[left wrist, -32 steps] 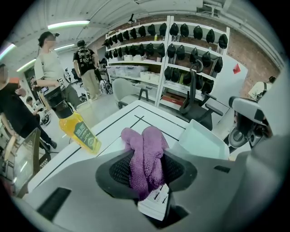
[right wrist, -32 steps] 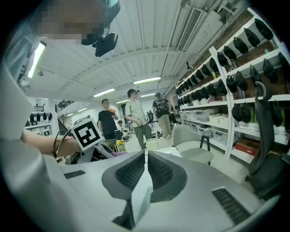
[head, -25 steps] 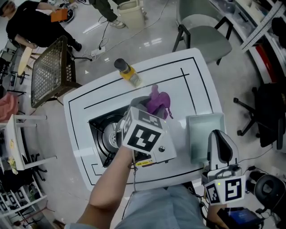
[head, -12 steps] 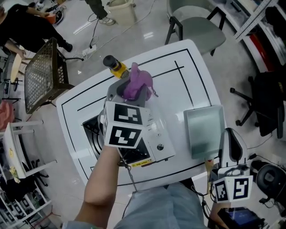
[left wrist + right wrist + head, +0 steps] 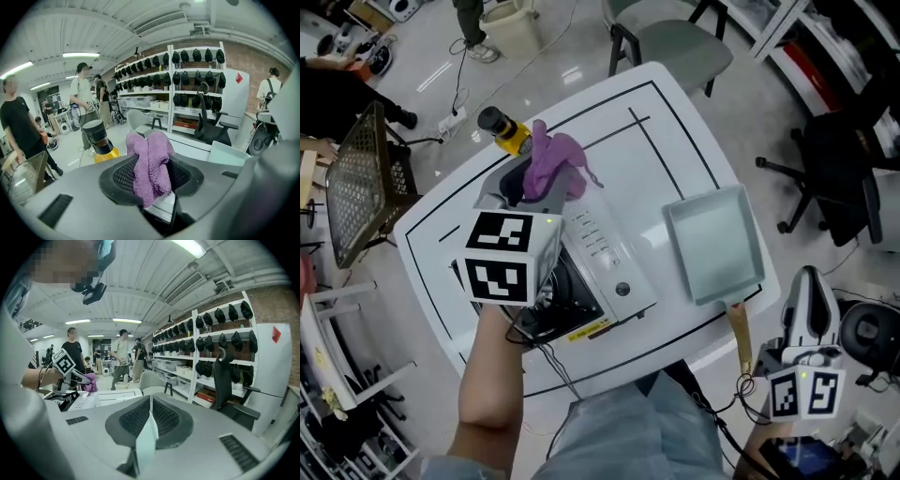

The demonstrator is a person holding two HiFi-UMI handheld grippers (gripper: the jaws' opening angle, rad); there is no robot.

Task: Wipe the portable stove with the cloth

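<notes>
- Over the upper-left part of the white table (image 5: 675, 141), the left gripper (image 5: 540, 192) has its jaws closed on a bunched purple cloth (image 5: 553, 164).
- Left gripper view: the cloth (image 5: 149, 164) is pinched between the pads, with its folds standing up past the jaw tips.
- Cloth position: it sits at the upper end of the portable stove (image 5: 609, 262), just beside a yellow bottle with a black cap (image 5: 504, 129). Contact between cloth and stove cannot be confirmed.
- Stove position: it lies diagonally at centre frame, partly under the left gripper. The white control panel is exposed to the right of the gripper's marker cube.
- Left arm: the bare forearm rises from the bottom edge of the frame. The gripper points toward the upper edge and is tilted downward.
- Right gripper (image 5: 809, 286): it is in the lower right of the frame, off the table edge and well apart from the stove.
- Right gripper view: the jaws (image 5: 149, 427) are closed together and hold no object.
- A grey-green tray (image 5: 712, 242) lies on the table between the stove and the right gripper.
</notes>
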